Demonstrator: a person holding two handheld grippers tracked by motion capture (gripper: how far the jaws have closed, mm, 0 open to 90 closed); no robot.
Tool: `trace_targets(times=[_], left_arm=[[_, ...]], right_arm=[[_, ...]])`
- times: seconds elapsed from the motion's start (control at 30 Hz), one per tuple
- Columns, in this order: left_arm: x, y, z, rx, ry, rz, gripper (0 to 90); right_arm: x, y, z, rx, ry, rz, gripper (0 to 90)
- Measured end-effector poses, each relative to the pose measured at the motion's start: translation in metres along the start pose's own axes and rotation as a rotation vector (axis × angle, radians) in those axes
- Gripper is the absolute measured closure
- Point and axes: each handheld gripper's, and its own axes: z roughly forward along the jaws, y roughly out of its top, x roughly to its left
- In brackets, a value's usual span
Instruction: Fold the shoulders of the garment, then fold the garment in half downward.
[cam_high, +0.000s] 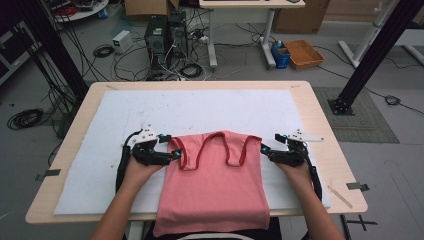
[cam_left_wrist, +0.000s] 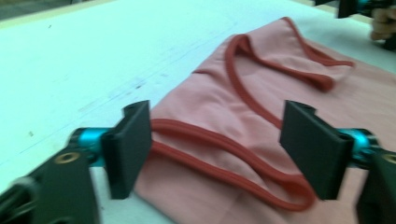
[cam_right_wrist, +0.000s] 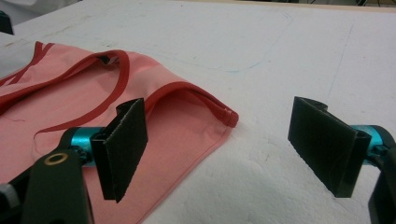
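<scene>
Your left gripper: jaws spread, nothing pinched, red-trimmed strap lying between them. Your right gripper: jaws spread, just beside top's corner. Pink tank top flat on white mat (hem hanging over bench's near edge).

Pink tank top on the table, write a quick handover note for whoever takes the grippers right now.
Left gripper: open, fingers astride the red-trimmed armhole edge, not pressing it.
Right gripper: open, at the top's other shoulder corner, nothing held.
Pink tank top: lies flat on the white mat, straps toward the far side, hem hanging over the near table edge.
Done: top spread out, both sides let go.
Left: probably folding; no fold made yet.
</scene>
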Motion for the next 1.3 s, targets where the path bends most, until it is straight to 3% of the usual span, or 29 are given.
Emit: trace_targets(times=[0.23,0.3,0.53,1.07,1.3], left_arm=[[0.005,-0.002,0.001,-0.022,-0.009,-0.03,17.2],[0.004,-0.001,-0.003,-0.035,-0.011,-0.015,17.1],[0.009,-0.002,-0.015,-0.054,0.023,-0.029,16.7],[0.019,-0.007,-0.014,-0.027,0.059,-0.064,16.7],[0.025,-0.009,-0.01,-0.01,0.082,-0.085,16.7]], right_arm=[[0.0,0.0,0.001,0.014,-0.007,0.005,19.8],[0.001,0.0,0.001,0.013,-0.007,-0.005,19.8],[0.0,0.0,0.001,0.004,0.003,-0.003,19.8],[0.0,0.0,0.0,0.002,-0.002,0.0,19.7],[-0.002,0.002,0.003,0.032,-0.003,0.014,19.7]])
